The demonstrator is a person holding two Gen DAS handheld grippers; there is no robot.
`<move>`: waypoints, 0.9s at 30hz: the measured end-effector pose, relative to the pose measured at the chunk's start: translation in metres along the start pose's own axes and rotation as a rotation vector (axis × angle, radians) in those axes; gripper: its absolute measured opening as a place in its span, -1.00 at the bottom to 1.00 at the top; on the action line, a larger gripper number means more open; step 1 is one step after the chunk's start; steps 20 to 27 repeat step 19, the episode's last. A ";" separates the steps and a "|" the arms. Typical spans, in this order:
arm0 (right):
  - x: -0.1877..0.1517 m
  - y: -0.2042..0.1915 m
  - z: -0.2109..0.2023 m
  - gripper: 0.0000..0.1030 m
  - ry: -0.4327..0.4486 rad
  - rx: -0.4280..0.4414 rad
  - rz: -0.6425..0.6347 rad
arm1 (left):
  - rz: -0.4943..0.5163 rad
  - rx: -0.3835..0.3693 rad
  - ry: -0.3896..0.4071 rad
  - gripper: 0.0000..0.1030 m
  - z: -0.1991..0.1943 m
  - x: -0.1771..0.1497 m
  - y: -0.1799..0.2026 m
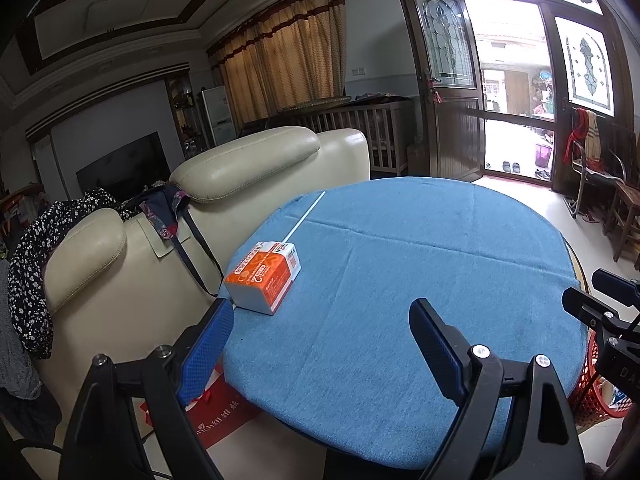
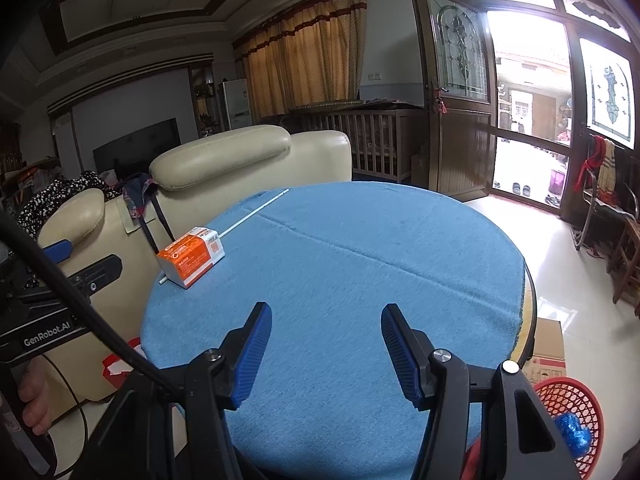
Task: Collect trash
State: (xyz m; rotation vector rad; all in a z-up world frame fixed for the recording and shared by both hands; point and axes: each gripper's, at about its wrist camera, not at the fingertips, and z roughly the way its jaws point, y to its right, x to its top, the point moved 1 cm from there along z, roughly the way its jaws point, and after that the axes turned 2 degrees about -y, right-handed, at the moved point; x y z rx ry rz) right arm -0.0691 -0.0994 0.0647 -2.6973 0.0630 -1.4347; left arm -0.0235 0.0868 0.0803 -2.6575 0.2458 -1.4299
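Note:
An orange and white carton (image 1: 262,276) (image 2: 192,256) lies near the left edge of the round table under a blue cloth (image 1: 400,280) (image 2: 340,264). A thin white stick (image 1: 306,216) (image 2: 256,210) runs from the carton toward the far edge. My left gripper (image 1: 320,306) hovers over the near left part of the table, open and with nothing between its fingers; the carton sits just ahead of its left finger. My right gripper (image 2: 326,310) is open over the near middle of the cloth, holding nothing. A red mesh basket (image 2: 572,404) (image 1: 592,384) stands on the floor at the right with a blue crumpled piece (image 2: 572,432) inside.
A cream sofa (image 1: 240,168) backs against the table's left side, with clothes draped over it. A red bag (image 1: 224,412) lies on the floor under the table's left edge. A cardboard box (image 2: 546,344) stands beside the basket. Wooden chairs (image 2: 628,264) stand at the far right.

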 end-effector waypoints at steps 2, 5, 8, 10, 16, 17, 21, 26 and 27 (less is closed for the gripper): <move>0.000 0.000 0.002 0.18 -0.002 -0.003 -0.002 | -0.001 -0.001 -0.003 0.74 0.003 0.000 0.000; 0.001 0.000 0.006 0.18 -0.006 -0.007 -0.003 | -0.002 -0.005 -0.009 0.74 0.007 -0.001 0.000; 0.002 0.001 0.011 0.18 -0.012 -0.010 -0.002 | -0.005 -0.005 -0.016 0.74 0.013 0.000 -0.002; 0.002 0.002 0.015 0.18 -0.017 -0.014 -0.005 | -0.009 -0.004 -0.019 0.74 0.017 0.001 -0.003; 0.007 0.010 0.034 0.18 -0.037 -0.020 -0.001 | -0.005 -0.012 -0.032 0.74 0.038 0.007 0.000; 0.008 0.013 0.039 0.18 -0.042 -0.022 0.004 | -0.006 -0.012 -0.034 0.74 0.043 0.008 0.001; 0.009 0.020 0.051 0.18 -0.049 -0.031 0.011 | -0.011 -0.016 -0.049 0.74 0.059 0.011 0.004; 0.009 0.020 0.051 0.18 -0.049 -0.031 0.011 | -0.011 -0.016 -0.049 0.74 0.059 0.011 0.004; 0.009 0.020 0.051 0.18 -0.049 -0.031 0.011 | -0.011 -0.016 -0.049 0.74 0.059 0.011 0.004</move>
